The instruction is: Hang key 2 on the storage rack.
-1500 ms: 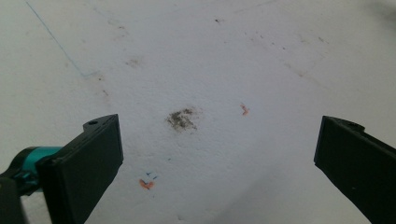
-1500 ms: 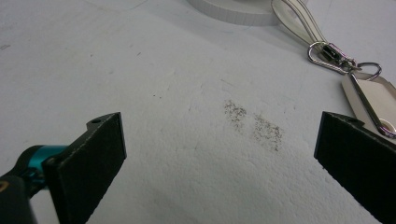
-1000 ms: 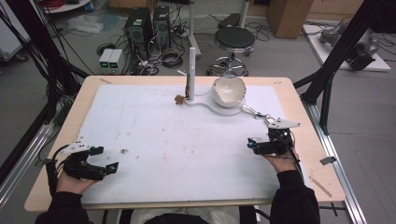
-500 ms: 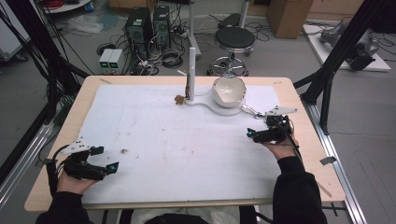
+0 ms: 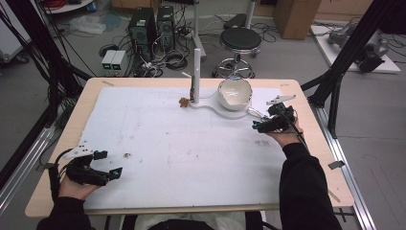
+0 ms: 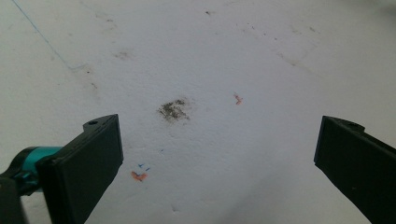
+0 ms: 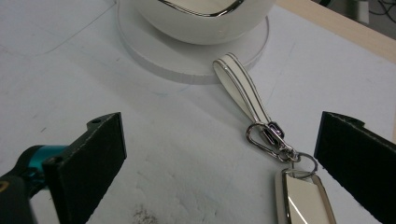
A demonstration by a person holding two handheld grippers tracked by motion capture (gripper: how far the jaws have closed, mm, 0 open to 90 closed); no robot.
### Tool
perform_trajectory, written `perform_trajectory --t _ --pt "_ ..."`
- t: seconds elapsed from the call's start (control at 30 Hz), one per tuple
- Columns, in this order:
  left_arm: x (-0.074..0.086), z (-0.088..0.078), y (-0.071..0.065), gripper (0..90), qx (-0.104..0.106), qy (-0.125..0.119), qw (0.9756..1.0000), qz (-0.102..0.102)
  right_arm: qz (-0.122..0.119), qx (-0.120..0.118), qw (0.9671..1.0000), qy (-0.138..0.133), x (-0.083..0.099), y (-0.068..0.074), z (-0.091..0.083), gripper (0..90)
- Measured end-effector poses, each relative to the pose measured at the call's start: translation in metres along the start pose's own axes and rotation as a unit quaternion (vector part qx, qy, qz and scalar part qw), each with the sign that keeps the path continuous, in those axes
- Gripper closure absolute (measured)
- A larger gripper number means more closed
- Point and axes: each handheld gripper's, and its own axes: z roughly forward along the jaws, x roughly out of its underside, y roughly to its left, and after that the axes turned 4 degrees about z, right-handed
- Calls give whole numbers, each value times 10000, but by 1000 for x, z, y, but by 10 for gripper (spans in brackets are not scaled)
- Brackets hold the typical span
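Right gripper (image 5: 258, 127) hovers jaws wide apart over the keychain (image 7: 275, 140), which lies flat on the mat (image 5: 191, 143), its strap end touching the bowl (image 5: 234, 93) stand at 5 o'clock. Left gripper (image 5: 110, 165), also open, sits near 7 o'clock, holding nothing.

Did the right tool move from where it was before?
Yes. The right tool has moved away from the person, toward the white bowl at the far edge.
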Motion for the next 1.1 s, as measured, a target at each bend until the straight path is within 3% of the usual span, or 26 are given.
perform_trajectory --t 0.2,0.37,0.67,0.77,0.83,0.9,1.0,1.1 --pt "0 2 1 17 33 33 10000 13 96 -45 9997 198 2 -14 17 14" --pt "0 3 0 17 51 63 10000 36 -172 -43 9983 556 -4 -20 33 17" --pt "0 4 0 17 82 87 9999 51 -364 -199 9974 590 -14 -25 55 56" --pt "0 3 -1 17 93 93 9999 58 -318 -182 9962 796 -15 -30 65 57" --pt "0 3 -1 17 81 102 9999 46 -182 -221 9967 760 -18 -33 68 103" --pt "0 3 -1 17 63 100 9999 46 -114 -408 9965 725 -21 -35 71 214" --pt "0 1 -2 18 57 75 9999 39 -197 -314 9951 917 -24 -36 78 218" --pt "0 1 -1 18 68 88 9999 39 -205 -315 9939 1032 -26 -40 81 281"
